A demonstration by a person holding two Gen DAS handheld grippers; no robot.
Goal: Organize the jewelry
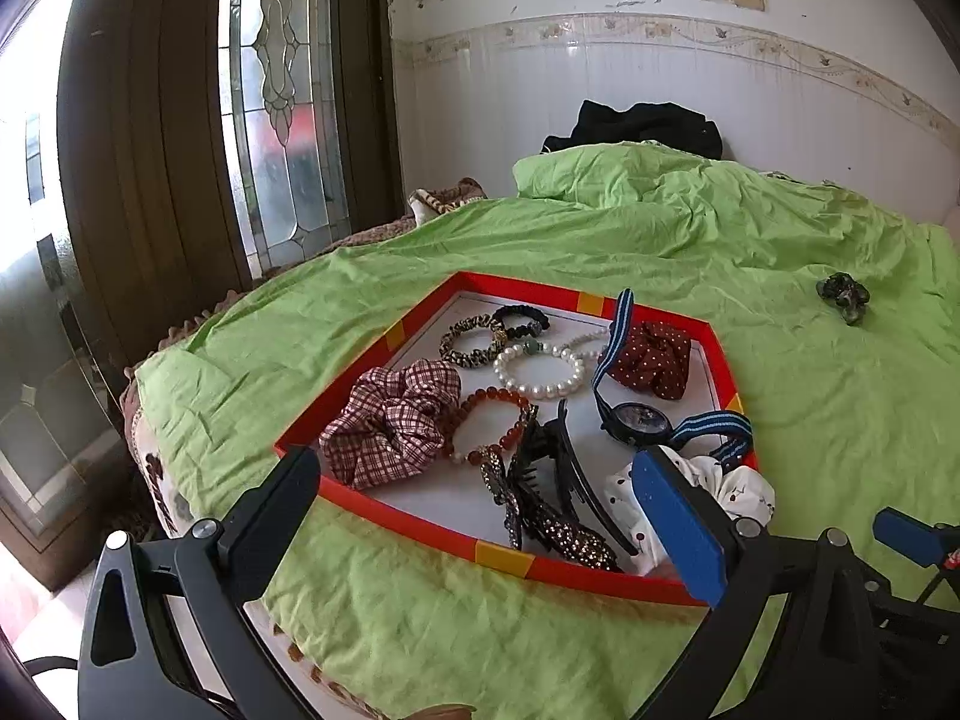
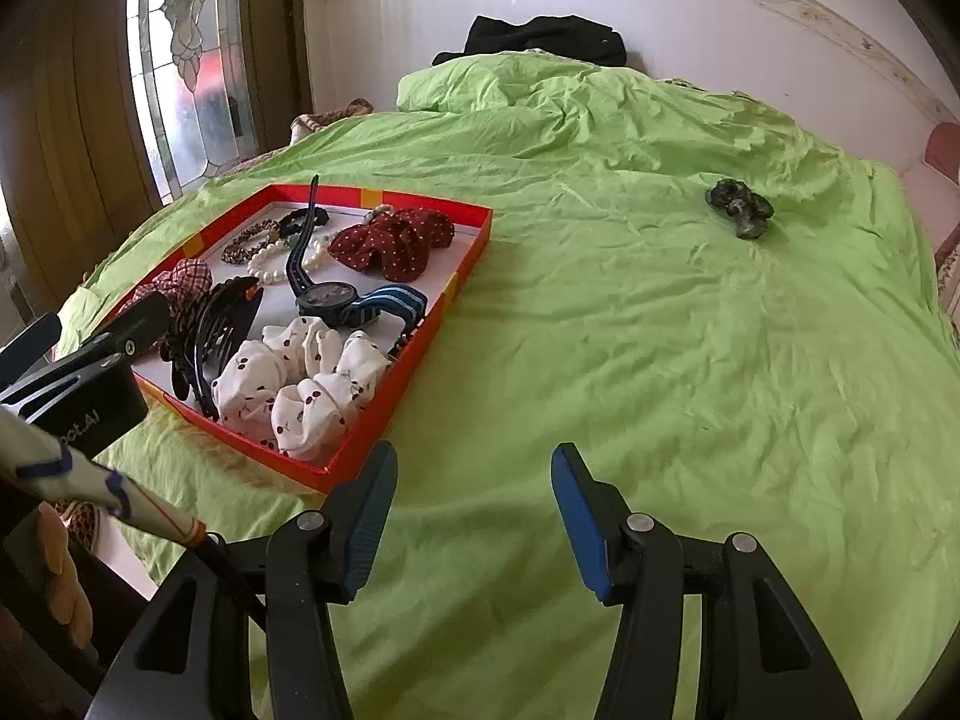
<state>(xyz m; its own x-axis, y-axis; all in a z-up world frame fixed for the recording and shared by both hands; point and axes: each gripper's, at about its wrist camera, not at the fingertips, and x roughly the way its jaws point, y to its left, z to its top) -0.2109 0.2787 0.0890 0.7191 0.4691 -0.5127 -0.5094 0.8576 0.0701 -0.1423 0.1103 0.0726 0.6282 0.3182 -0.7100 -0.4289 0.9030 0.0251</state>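
Observation:
A red tray (image 1: 372, 513) (image 2: 420, 354) lies on the green bedspread and holds scrunchies, bead bracelets, a pearl bracelet (image 1: 540, 369), a watch (image 1: 639, 420) (image 2: 327, 298), black claw clips (image 1: 564, 480) and a white cherry-print scrunchie (image 2: 300, 384). A dark green scrunchie (image 1: 843, 295) (image 2: 738, 207) lies alone on the bedspread, far right of the tray. My left gripper (image 1: 480, 510) is open and empty, hovering over the tray's near edge. My right gripper (image 2: 474, 516) is open and empty over bare bedspread, right of the tray's near corner.
The green bedspread (image 2: 660, 360) covers the bed, rumpled at the far end. Black clothing (image 1: 648, 126) lies against the white tiled wall. A wooden door with a leaded glass window (image 1: 276, 108) stands at the left. The bed edge drops off at the left.

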